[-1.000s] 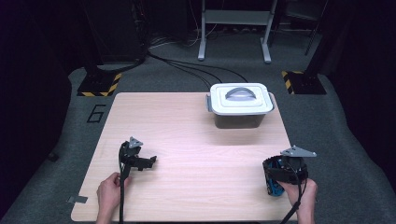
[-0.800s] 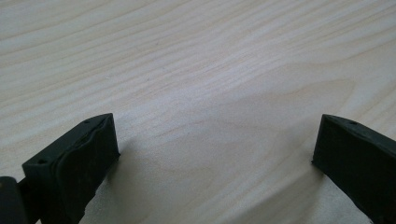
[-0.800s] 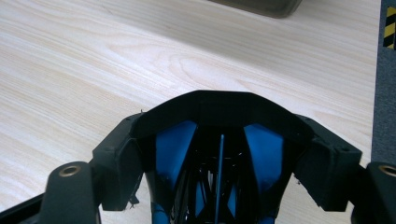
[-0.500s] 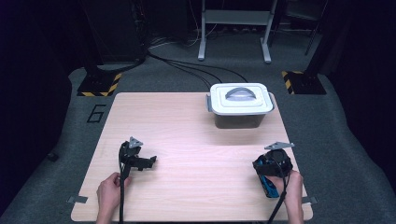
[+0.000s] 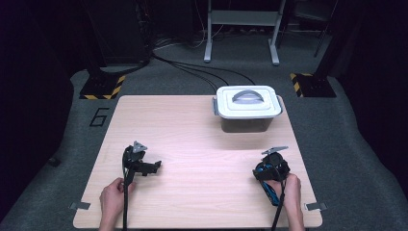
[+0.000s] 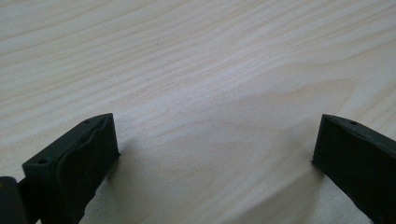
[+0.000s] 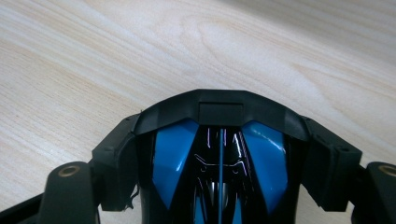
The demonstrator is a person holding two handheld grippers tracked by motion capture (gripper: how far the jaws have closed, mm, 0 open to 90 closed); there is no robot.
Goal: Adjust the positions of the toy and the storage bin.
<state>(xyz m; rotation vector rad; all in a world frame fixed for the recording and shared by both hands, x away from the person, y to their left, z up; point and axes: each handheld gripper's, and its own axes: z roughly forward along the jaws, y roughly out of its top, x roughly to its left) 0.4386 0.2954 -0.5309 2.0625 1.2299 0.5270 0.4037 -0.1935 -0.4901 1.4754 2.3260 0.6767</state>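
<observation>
Two sets of tongs are working at this surface [image 5: 192, 139], and the right tongs [image 5: 267, 171] are the ones I am worrying about. They are clamping a glossy black-and-blue object [image 7: 219, 112] by its flanks, at a middling width, low over the near right part of the wood. I cannot tell what the object is; its shell is looking like smooth moulded plastic. The left tongs [image 5: 151, 167] are standing wide with nothing between them, resting near the left front edge.

I am judging the main risk to be a slip. The pads are pressing on curved, shiny sides, so a tilt of the wrist or a knock against the wood could be squeezing the object forward out of the grip. The right hand [image 5: 288, 188] is also working close to the near edge, so anything dropped there may be rolling off onto the floor. The lidded plastic box [image 5: 248, 102] is sitting well apart at the far side, with its lid on.

The right gripper view is giving me the contact itself: both pads against the shell, and bare wood ahead. The high view is giving me the layout instead, with the box, the edges and the idle left tongs.
</observation>
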